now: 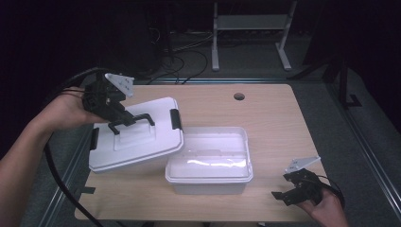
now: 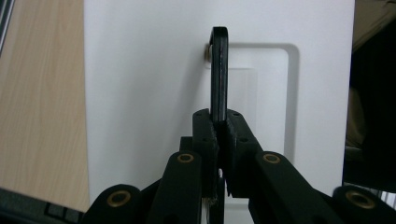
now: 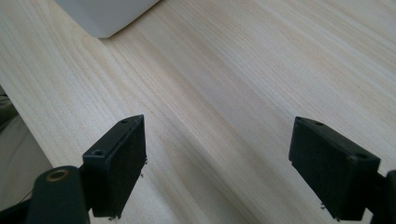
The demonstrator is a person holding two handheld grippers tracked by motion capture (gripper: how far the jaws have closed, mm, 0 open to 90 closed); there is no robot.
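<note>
Lid is being held tilted by its black handle in the left tongs, partly hiding the tabletop; right tongs are being kept wide beside the container.

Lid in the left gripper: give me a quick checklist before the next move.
1. Left gripper shut on the lid's black handle: ok.
2. Lid off the box: ok, held tilted at the box's left, its right edge near the box rim.
3. Box interior free of items: cannot tell, the translucent walls glare.
4. Right gripper out of the way: ok, open over bare table near the front right corner.
5. Lid's side latches hanging free: ok for the right one; the left cannot tell.
</note>
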